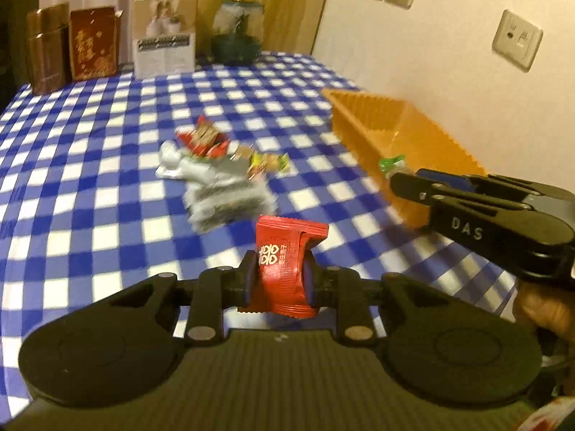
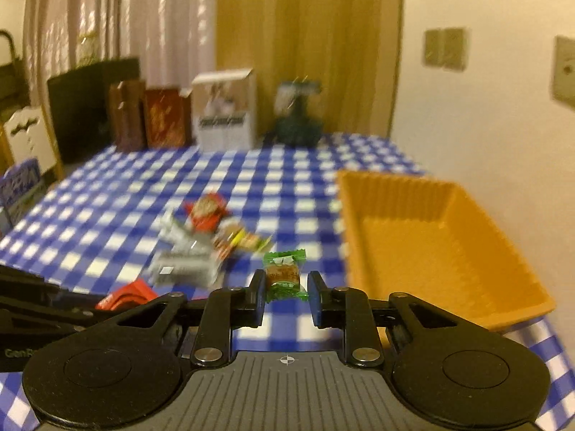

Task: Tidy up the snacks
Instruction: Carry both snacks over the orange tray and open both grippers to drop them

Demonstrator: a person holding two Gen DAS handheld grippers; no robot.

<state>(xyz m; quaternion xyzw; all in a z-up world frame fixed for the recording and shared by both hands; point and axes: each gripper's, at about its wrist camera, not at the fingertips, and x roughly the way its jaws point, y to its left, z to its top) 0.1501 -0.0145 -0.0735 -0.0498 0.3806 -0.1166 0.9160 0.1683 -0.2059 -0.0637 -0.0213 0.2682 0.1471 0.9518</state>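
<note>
Left gripper (image 1: 278, 280) pinches red packet (image 1: 287, 265), right gripper (image 2: 285, 292) clamps green candy (image 2: 284, 274); both look light, crinkly, slippery, so grip mid-body.

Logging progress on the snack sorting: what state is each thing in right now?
left gripper, shut on the red packet, which stands upright between its fingers.
right gripper, shut on the green candy.
orange basket, upright, empty as far as visible.
snack pile, loose on the checked tablecloth, outside the basket.
</note>
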